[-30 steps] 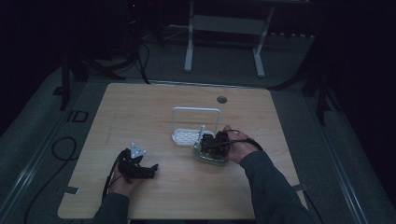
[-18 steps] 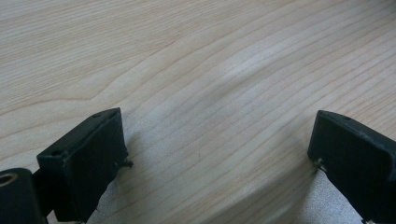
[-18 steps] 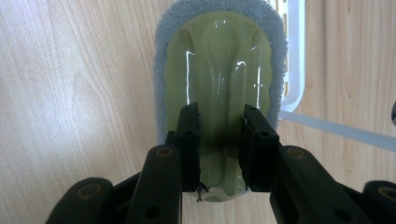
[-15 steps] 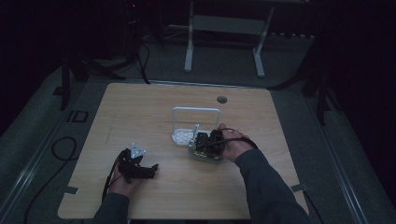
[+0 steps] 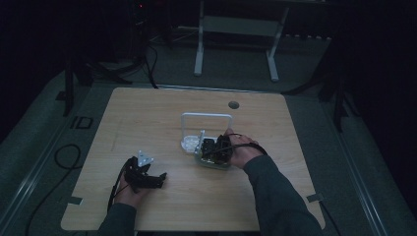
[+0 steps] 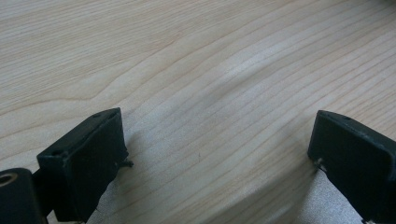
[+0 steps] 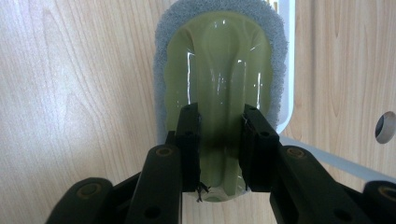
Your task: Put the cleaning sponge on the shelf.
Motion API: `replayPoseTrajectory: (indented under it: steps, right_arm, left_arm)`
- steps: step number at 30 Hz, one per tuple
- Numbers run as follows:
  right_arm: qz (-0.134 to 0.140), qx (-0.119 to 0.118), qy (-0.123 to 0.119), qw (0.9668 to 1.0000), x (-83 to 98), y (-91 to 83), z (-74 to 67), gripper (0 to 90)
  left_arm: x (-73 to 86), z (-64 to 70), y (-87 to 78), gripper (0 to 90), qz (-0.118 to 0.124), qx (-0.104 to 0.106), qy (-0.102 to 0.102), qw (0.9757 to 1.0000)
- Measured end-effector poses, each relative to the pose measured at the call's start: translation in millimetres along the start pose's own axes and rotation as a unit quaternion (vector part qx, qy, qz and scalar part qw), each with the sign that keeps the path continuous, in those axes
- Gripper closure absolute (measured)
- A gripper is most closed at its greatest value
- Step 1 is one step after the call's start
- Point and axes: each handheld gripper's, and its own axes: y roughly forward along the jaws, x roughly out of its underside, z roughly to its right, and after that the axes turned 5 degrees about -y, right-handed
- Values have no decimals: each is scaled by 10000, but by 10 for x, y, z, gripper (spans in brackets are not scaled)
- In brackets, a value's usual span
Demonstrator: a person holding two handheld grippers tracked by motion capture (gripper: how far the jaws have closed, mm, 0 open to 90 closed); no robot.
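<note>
From my seat the left tool [image 5: 147,178] lies nearest, resting low on the wooden surface [image 5: 147,118] well to the near-left of the white tray [image 5: 206,117], its jaws spread wide with nothing but bare wood grain between them in the left gripper view [image 6: 219,158]; it has not budged over the last second. Farther in, the right tool [image 5: 212,150] is clamped on the green handle of a scrubber [image 7: 219,88], a glossy yellow-green grip with a grey scouring pad ringing its underside, and the jaws pinch the narrow waist of that grip from both sides. What has changed is small but telling: the right hand [image 5: 241,152] has slid a little toward the tray, so the scrubber's far end now overlaps the tray's near rim [image 7: 287,56], while its near end sits over bare wood. I judge that the scrubber is being carried or pushed into the tray and is only partly there; the next bit needs a further nudge forward before letting go. Beyond the tray, a round hole [image 5: 233,104] marks the surface.
</note>
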Motion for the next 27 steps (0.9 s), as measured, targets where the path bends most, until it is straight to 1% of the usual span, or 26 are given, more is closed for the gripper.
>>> replayPoseTrajectory:
  steps: [3,7,13,17,21,27]
  right_arm:
    - [25,-10,0,10000,-11,-1,8,714]
    - [-21,-11,-10,10000,-30,9,34,714]
    - [24,41,-34,10000,-80,-18,74,715]
    - [-28,87,-102,9999,-131,-10,93,715]
    - [-33,65,-134,9999,-149,3,107,715]
    - [-62,70,-140,9999,-162,20,131,715]
  left_arm:
    - [0,0,0,41,0,1,-1,10000]
    - [0,0,0,41,4,-1,0,10000]
    - [1,1,2,41,14,-6,0,10000]
    - [1,0,2,41,16,-4,1,10000]
    - [1,0,2,41,16,-4,-1,10000]
    - [0,0,2,41,10,-5,6,10000]
